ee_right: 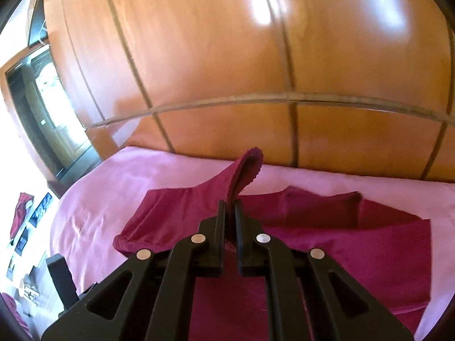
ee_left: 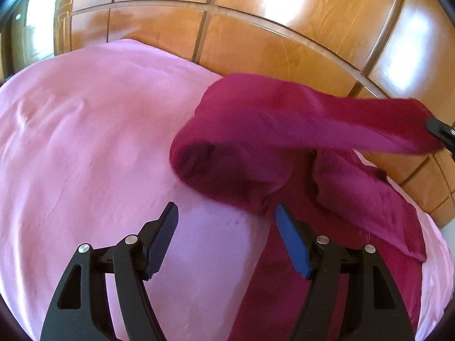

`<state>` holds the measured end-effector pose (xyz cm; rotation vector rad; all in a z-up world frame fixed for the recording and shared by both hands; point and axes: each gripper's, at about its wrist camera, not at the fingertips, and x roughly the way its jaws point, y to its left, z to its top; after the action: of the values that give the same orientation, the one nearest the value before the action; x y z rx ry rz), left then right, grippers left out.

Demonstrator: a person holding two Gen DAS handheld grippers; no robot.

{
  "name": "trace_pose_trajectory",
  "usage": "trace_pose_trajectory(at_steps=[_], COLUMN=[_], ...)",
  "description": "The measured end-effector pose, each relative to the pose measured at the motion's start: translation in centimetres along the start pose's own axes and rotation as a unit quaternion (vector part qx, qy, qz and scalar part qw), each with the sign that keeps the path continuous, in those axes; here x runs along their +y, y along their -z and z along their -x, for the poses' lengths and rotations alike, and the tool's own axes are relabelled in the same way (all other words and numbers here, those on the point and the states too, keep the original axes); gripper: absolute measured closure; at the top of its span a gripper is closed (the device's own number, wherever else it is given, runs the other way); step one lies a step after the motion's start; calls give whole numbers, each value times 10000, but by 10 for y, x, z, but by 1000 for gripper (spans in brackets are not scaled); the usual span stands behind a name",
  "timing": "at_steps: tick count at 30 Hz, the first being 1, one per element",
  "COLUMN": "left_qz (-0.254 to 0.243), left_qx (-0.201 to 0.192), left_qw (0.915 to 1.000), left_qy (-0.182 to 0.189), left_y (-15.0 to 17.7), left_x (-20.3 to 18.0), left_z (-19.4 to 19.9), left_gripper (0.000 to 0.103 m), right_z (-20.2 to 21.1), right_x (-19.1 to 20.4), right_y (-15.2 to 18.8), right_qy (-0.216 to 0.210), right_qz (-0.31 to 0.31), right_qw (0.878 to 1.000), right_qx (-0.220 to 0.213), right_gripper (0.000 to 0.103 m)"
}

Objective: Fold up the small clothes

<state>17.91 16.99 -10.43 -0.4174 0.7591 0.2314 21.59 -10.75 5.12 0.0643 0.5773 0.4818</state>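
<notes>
A dark magenta garment lies on a pink bedsheet. One part of it is lifted off the bed and stretched to the right, where my right gripper holds it. In the right wrist view my right gripper is shut on a raised edge of the garment, whose rest lies flat below. My left gripper is open and empty, low over the sheet just in front of the garment's near fold.
Glossy wooden wardrobe doors stand right behind the bed. A window or glazed door is at the far left. Pictures and red cloth sit beyond the bed's left edge.
</notes>
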Motion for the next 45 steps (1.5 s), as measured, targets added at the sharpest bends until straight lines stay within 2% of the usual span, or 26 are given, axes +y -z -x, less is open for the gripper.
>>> trace_pose_trajectory(at_steps=[4, 10, 13, 18, 24, 26, 32, 33, 35, 37, 40, 41, 43, 45], left_qz=[-172, -220, -241, -430, -826, -874, -744, -679, -569, -541, -550, -591, -811, -1100], left_qx=[183, 191, 206, 225, 213, 243, 340, 336, 279, 133, -125, -189, -299, -292], left_qw=[9988, 9980, 9979, 9969, 9940, 9936, 9966, 9971, 9980, 9984, 9982, 9977, 9951, 9906], left_qy=[-423, -563, -565, -618, -688, -678, -52, 26, 84, 120, 190, 265, 473, 757], left_y=[-11, -13, -14, -11, -3, -2, 0, 0, -2, -8, -21, -23, -26, -23], left_x=[-8, -6, -5, -13, -23, -23, -4, 1, 11, 17, 18, 16, 0, -21], left_z=[-27, -33, -33, -33, -31, -32, -9, -5, 4, 12, 22, 23, 26, 24], left_gripper=[33, 33, 33, 36, 40, 40, 40, 40, 40, 40, 40, 40, 40, 40], right_z=[20, 51, 51, 45, 29, 30, 31, 32, 43, 54, 67, 68, 71, 65], right_x=[-22, -70, -100, -149, -184, -187, -190, -189, -189, -189, -179, -175, -163, -150], right_y=[3, 17, 34, 72, 115, 121, 118, 120, 119, 118, 113, 111, 106, 99], right_qy=[215, 928, 1380, 1774, 2036, 1990, 2045, 2015, 1964, 2020, 2086, 2079, 1953, 1782], right_qz=[-60, -132, -287, -753, -1161, -1194, -1244, -1289, -1457, -1479, -1374, -1335, -1204, -1043], right_qw=[9996, 9951, 9899, 9810, 9704, 9715, 9697, 9698, 9689, 9678, 9682, 9690, 9733, 9785], right_qx=[-160, -322, -176, 209, 581, 488, 489, 469, 376, 258, 114, 55, -43, -21], right_gripper=[98, 98, 98, 98, 99, 99, 97, 94, 76, 66, 65, 61, 56, 55])
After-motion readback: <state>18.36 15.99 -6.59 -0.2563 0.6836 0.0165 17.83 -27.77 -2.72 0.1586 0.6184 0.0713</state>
